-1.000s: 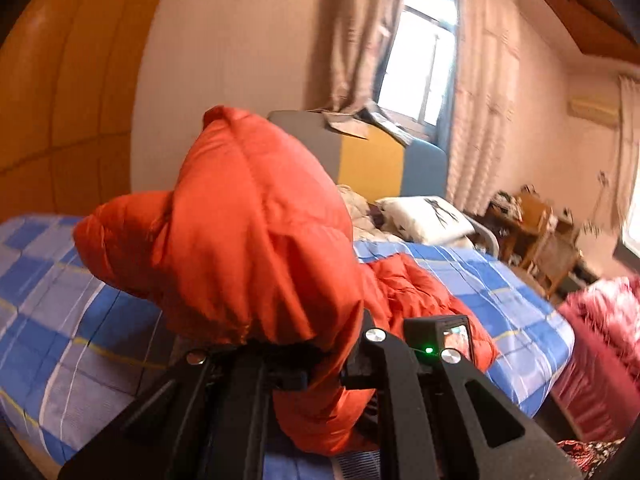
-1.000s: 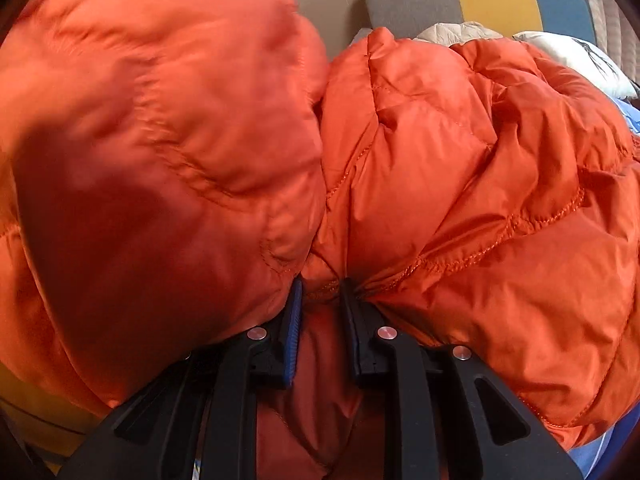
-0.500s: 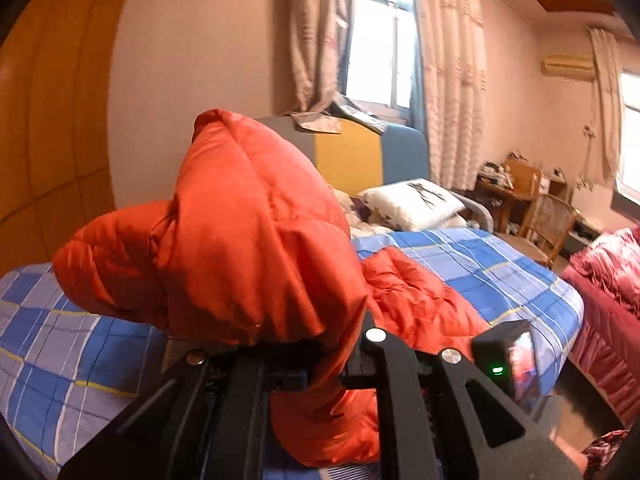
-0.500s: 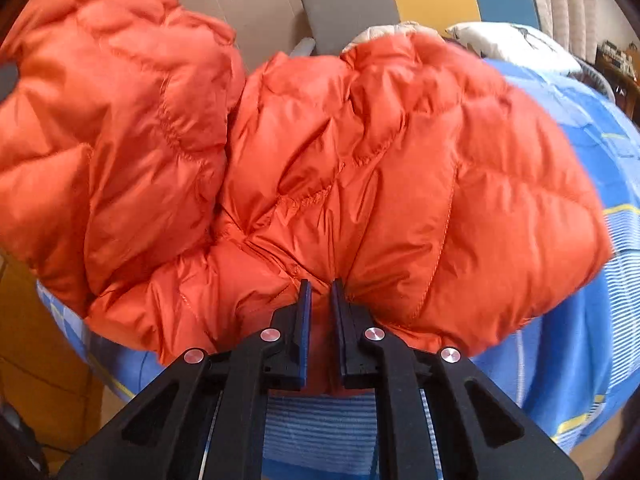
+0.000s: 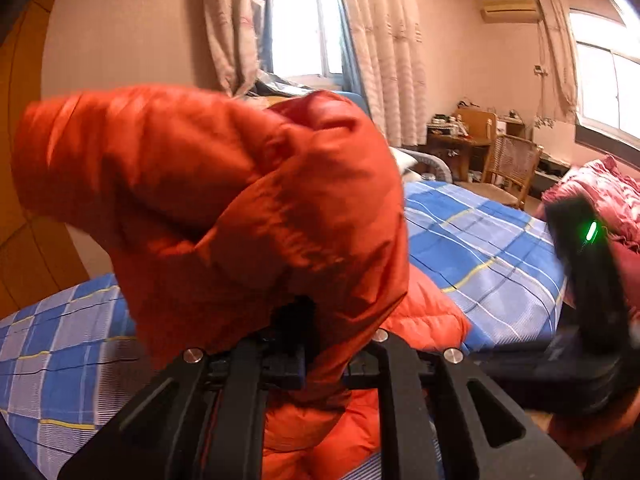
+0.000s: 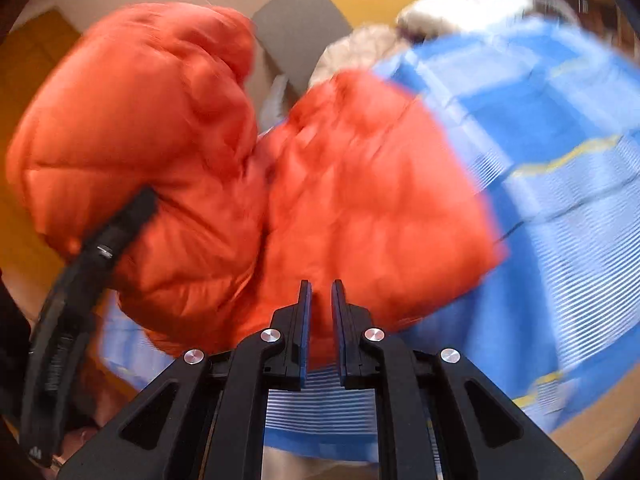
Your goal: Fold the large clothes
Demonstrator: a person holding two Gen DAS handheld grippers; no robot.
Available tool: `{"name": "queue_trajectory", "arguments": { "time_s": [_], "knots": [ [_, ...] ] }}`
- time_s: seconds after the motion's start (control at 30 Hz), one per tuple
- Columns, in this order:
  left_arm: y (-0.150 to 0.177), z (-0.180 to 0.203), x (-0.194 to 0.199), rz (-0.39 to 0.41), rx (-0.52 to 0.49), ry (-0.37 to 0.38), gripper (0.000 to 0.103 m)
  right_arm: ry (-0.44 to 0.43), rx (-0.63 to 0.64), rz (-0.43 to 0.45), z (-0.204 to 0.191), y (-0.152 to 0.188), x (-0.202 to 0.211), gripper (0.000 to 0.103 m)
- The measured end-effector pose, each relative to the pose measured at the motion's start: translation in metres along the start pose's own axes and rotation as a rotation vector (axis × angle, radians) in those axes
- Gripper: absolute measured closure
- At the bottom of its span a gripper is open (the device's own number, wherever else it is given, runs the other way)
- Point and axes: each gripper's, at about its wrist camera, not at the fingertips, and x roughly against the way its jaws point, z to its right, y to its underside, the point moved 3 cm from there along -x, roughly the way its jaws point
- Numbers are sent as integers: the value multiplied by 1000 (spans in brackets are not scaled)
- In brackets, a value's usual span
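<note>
Right wrist view | right gripper (image 6: 319, 300) clamped orange jacket (image 6: 360, 208) hem, bulk upper-left | left gripper (image 5: 320, 360) pinched it too

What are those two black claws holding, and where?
Both hold the orange puffer jacket: left gripper buried in a bunched fold, right gripper pinching its near edge.

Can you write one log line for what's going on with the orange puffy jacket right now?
step: lifting to fold | item: orange puffy jacket | left gripper: shut on jacket | right gripper: shut on jacket | under: blue checked bed sheet | view: blurred
</note>
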Motion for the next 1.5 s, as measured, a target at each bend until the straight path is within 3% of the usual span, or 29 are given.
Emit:
{"name": "queue_trajectory", "arguments": {
  "time_s": [0.2,0.37,0.47,0.57,0.77,0.93,1.07,1.33,1.4,1.43,1.5],
  "knots": [
    [14,19,-20,-45,-32,46,92,159,44,61,33,-11,21,92],
    [25,32,-35,-85,-42,58,91,251,89,100,43,-5,40,92],
    [31,41,-41,-100,-75,53,91,259,122,133,31,1,62,92],
    [37,51,-41,-101,-125,31,91,202,172,158,11,-6,82,92],
    [40,51,-36,-100,-132,24,91,77,274,186,-34,-30,107,92],
    [38,57,-39,-96,-130,14,91,-7,344,134,-59,-33,103,92],
    [39,61,-41,-99,-150,5,91,-4,421,83,-75,-24,91,92],
    [35,68,-46,-103,-155,0,91,-79,381,57,-74,-24,83,92],
    [34,68,-47,-104,-152,0,91,-87,366,44,-74,-25,78,72],
    [34,68,-47,-105,-149,2,91,-96,362,51,-75,-25,78,54],
    [35,68,-47,-105,-154,3,91,-138,382,47,-79,-23,78,53]
  ]
}}
